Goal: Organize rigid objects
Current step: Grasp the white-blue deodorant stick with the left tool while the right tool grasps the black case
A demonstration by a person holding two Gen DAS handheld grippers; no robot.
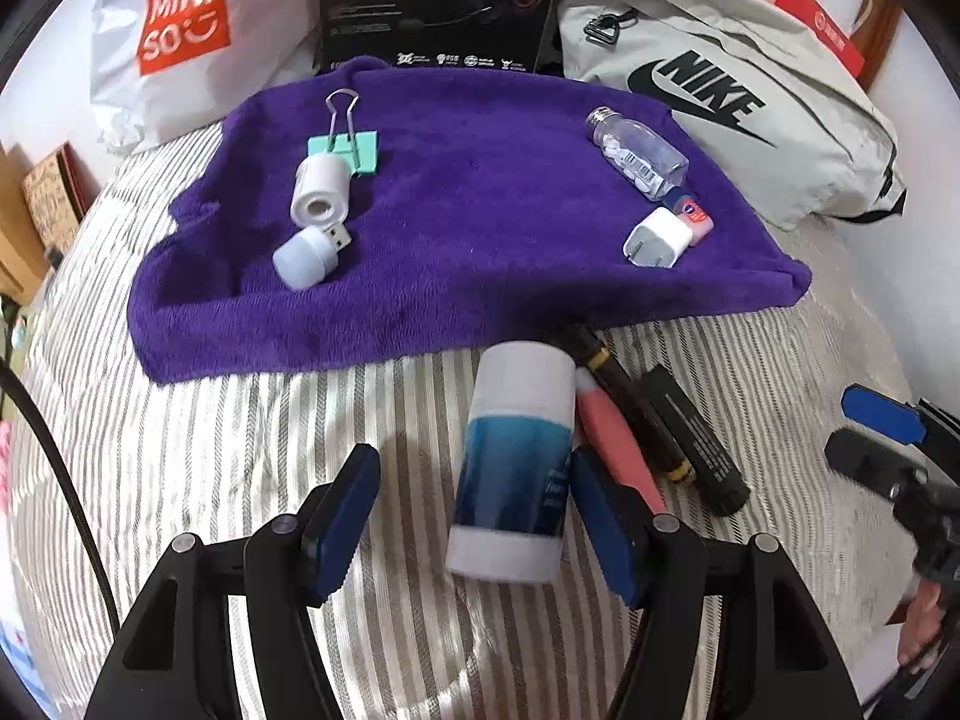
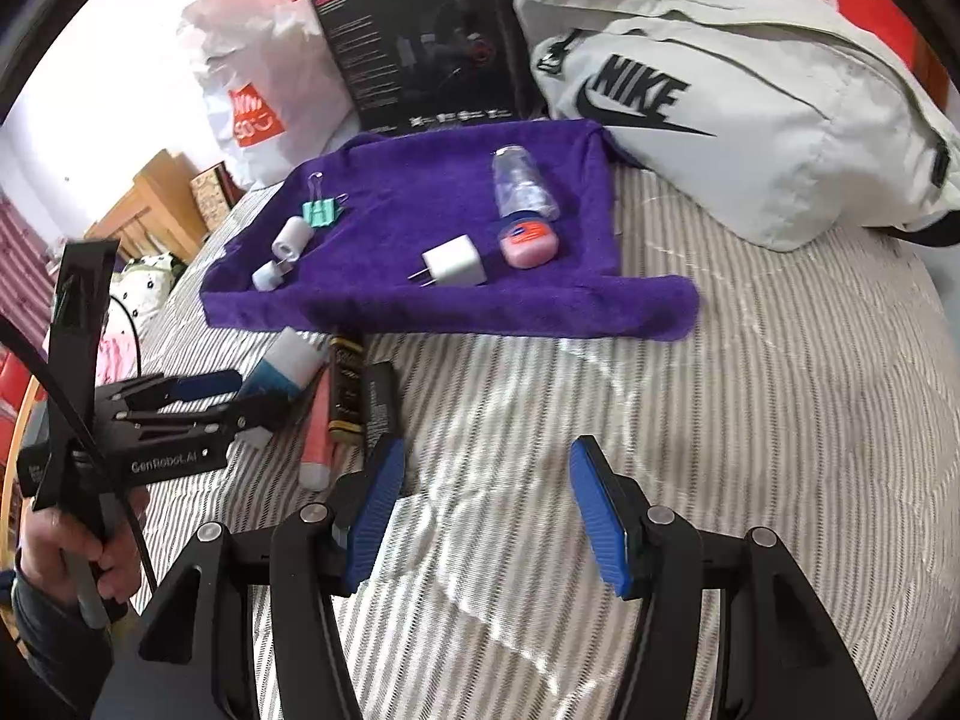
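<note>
We work over a striped bedspread (image 2: 690, 420) with a purple towel (image 1: 468, 228) spread on it. Behind the towel stand a Miniso bag (image 1: 180, 30), a black box (image 1: 438, 0) and a grey Nike bag (image 1: 720, 96).

On the towel we see a binder clip (image 1: 348, 144), a white roll (image 1: 318, 189) and a USB light (image 1: 306, 255) to the left, and a clear bottle (image 1: 636, 153), a charger (image 1: 657, 237) and a pink tin (image 1: 693, 215) to the right.

Our left gripper (image 1: 474, 516) is spread wide around the blue-and-white tube (image 1: 516, 468), which lies on the bedspread; its right pad (image 1: 606, 522) is just beside the tube, though we cannot tell if it touches. Beside the tube lie a pink tube (image 1: 612, 438) and two black sticks (image 1: 678, 420).

Our right gripper (image 2: 486, 516) hangs wide open and empty above bare bedspread.
</note>
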